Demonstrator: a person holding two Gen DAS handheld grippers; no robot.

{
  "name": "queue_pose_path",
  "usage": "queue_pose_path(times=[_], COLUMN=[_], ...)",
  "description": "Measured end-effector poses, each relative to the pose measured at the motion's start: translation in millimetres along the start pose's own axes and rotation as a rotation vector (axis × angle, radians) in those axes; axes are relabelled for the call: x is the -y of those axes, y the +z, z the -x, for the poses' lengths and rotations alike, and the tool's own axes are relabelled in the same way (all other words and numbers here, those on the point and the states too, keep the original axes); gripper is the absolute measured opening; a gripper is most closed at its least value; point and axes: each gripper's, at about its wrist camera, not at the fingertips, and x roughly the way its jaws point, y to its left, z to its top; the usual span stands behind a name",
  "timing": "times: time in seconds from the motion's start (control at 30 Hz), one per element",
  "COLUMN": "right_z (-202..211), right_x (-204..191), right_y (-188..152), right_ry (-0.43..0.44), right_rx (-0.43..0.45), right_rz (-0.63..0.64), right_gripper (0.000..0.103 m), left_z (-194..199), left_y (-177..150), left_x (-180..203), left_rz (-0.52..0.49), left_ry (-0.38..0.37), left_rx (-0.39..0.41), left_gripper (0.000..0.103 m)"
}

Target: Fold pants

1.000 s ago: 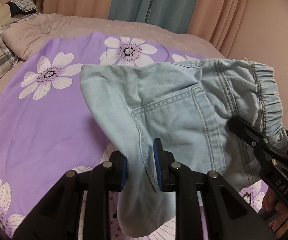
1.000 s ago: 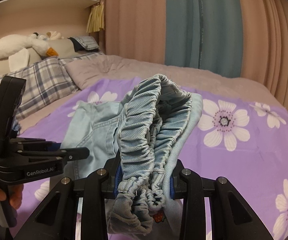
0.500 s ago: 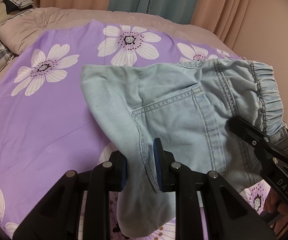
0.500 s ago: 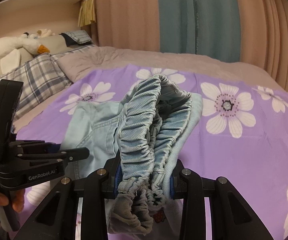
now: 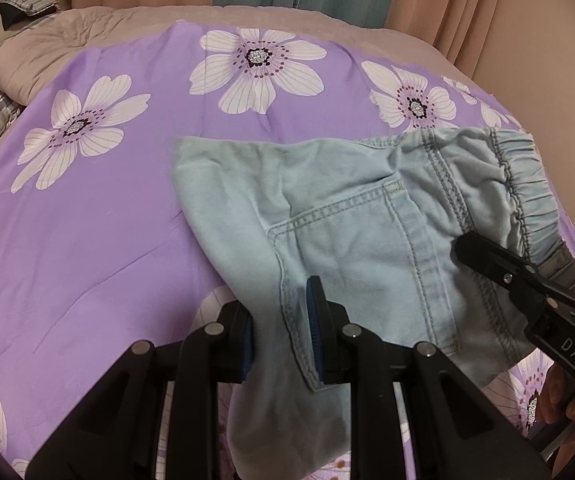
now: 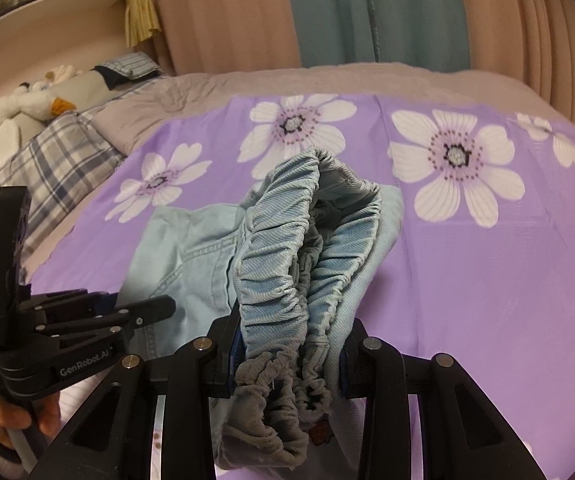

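Light blue denim pants (image 5: 351, 232) hang folded above a purple flowered bedspread (image 5: 87, 240). My left gripper (image 5: 281, 344) is shut on the fabric near the back pocket's lower seam. The elastic waistband (image 6: 287, 272) is bunched in several layers between the pads of my right gripper (image 6: 287, 364), which is shut on it. In the left wrist view the right gripper (image 5: 527, 292) shows at the right edge, clamped on the waistband. The left gripper (image 6: 99, 320) appears at the left of the right wrist view, held by a hand. The pants' lower part is hidden below both grippers.
A plaid pillow (image 6: 47, 160) and a white stuffed goose (image 6: 19, 104) lie at the bed's left end. A grey-pink blanket (image 6: 327, 80) covers the far side, with pink and teal curtains (image 6: 367, 8) behind. A wall (image 5: 547, 80) stands to the right.
Both grippers have sunk toward the bed with the pants still clamped, and both views now tilt further down, showing more bedspread and less curtain. The grips are unchanged.
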Motion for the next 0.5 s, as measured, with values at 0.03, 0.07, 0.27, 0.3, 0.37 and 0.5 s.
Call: queue_pose_path(times=[0.03, 0.07, 0.27, 0.3, 0.37, 0.5], right_z=[-0.9, -1.7, -6.5, -6.3, -7.1, -10.2], right_x=[0.3, 1.0, 3.0, 2.5, 1.7, 2.9], right_y=[-0.3, -0.9, -2.1, -2.4, -2.1, -1.2], right_ry=[0.0, 0.0, -0.003, -0.004, -0.007, -0.009], right_rx=[-0.003, -0.006, -0.02, -0.021, -0.024, -0.034], right_rz=[-0.004, -0.007, -0.018, -0.019, -0.02, -0.025], right_gripper=[0.037, 0.037, 0.037, 0.037, 0.037, 0.037], left_z=[-1.0, -1.8, -6.0, -6.8, -7.7, -10.2], left_y=[0.1, 0.2, 0.8, 0.8, 1.3, 1.4], left_x=[0.7, 0.8, 0.5, 0.1, -0.2, -1.0], left_rz=[-0.002, -0.003, -0.004, -0.005, -0.006, -0.008], left_ry=[0.002, 0.004, 0.01, 0.012, 0.012, 0.014], left_rx=[-0.001, -0.002, -0.012, -0.015, -0.017, -0.021], left_gripper=[0.021, 0.021, 0.021, 0.021, 0.021, 0.021])
